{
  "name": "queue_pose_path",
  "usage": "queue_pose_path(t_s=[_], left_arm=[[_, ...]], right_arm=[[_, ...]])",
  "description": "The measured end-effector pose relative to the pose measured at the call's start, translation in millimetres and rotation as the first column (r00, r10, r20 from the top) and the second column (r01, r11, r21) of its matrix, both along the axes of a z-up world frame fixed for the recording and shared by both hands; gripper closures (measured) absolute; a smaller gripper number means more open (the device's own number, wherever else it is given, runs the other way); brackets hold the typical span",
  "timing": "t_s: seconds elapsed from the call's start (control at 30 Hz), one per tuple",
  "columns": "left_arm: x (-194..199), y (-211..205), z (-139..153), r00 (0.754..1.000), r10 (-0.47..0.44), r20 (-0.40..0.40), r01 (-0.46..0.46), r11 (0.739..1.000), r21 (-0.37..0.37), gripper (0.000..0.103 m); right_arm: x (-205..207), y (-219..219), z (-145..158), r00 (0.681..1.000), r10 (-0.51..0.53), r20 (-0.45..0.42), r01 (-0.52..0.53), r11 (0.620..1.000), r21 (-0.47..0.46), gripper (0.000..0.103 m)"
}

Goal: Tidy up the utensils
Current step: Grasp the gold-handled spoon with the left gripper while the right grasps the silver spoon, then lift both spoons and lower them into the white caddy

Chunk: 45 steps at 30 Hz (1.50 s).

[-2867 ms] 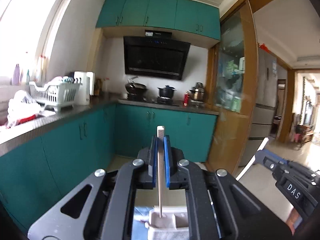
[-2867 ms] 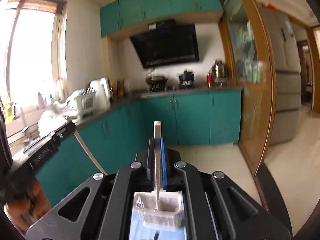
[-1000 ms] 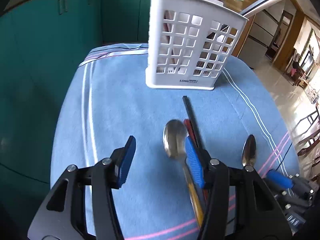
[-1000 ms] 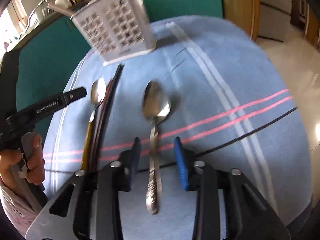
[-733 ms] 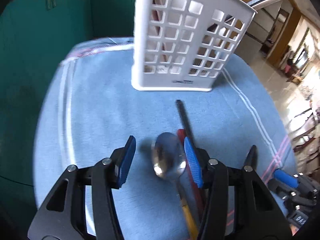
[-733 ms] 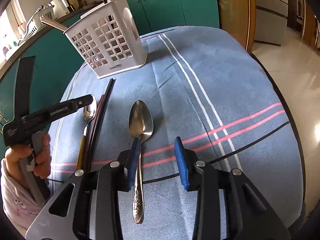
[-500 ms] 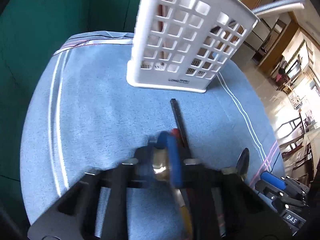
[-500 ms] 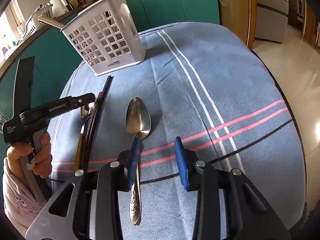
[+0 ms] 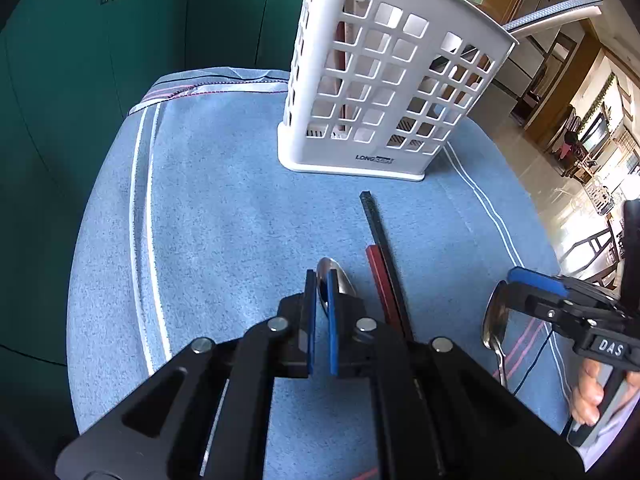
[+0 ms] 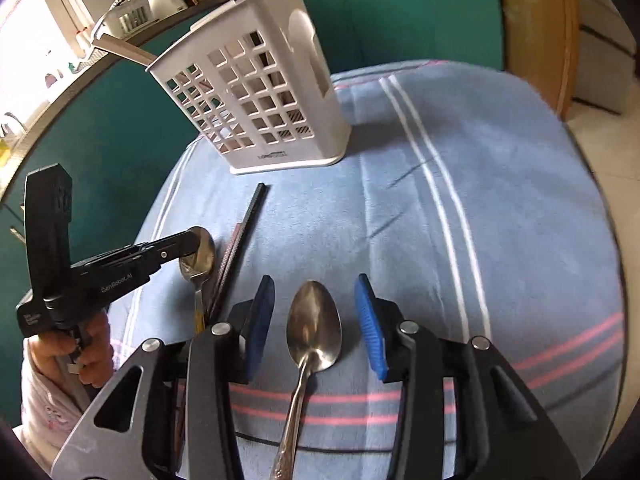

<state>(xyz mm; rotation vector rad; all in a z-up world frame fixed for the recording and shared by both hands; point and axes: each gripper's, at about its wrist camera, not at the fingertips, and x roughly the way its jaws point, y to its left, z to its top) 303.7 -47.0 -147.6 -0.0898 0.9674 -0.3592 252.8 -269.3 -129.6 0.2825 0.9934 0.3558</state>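
Observation:
A white slotted utensil holder (image 9: 384, 92) stands on the blue cloth and also shows in the right wrist view (image 10: 260, 100); it holds chopsticks. My left gripper (image 9: 321, 292) is shut on the bowl of a yellow-handled spoon (image 9: 340, 280), seen from the other side in the right wrist view (image 10: 198, 256). A black and a red chopstick (image 9: 380, 256) lie just right of it. My right gripper (image 10: 314, 312) is open, its jaws either side of the bowl of a steel spoon (image 10: 314, 330) lying on the cloth; that spoon also shows in the left wrist view (image 9: 494, 332).
The blue striped cloth (image 9: 220, 220) covers a small table whose edges fall away to the left and the far side. Teal cabinets (image 9: 120, 20) stand behind. A tiled floor and doorway (image 9: 580, 140) lie to the right.
My left gripper has gone from open to shut on the yellow-handled spoon's bowl. My right gripper has moved forward along the steel spoon so its jaws now flank the bowl.

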Motion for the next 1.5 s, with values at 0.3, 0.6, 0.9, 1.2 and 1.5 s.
queue_pose_path(t_s=[0.3,0.6,0.9,1.2,1.5], left_arm=[[-3.6,10.1,2.4,1.000,0.011,0.001,-0.011,1.000,0.009,0.096],[-22.0,22.3,26.6,0.995,0.043,0.091,-0.046,0.999,0.028,0.101],[-47.9,22.1,56.2,0.966,0.064,0.250,-0.099,0.987,0.127,0.101],[-57.9,29.9,140.5,0.872,0.121,0.474,-0.187,0.978,0.094,0.100],[-25.2,18.3,265.1,0.611,0.211,0.763,-0.320,0.947,-0.005,0.101]], right_arm=[[-4.2,-2.8,-12.1,0.999,0.025,-0.037,-0.024,0.999,0.047,0.100],[-27.0,-9.4,15.9,0.995,-0.069,0.071,0.073,0.996,-0.056,0.100],[-36.3,-8.7,32.1,0.974,-0.148,0.171,0.185,0.956,-0.229,0.100],[-31.4,8.0,119.3,0.885,-0.146,0.443,0.275,0.931,-0.242,0.100],[15.0,41.9,227.4,0.660,-0.145,0.737,0.432,0.876,-0.214,0.100]])
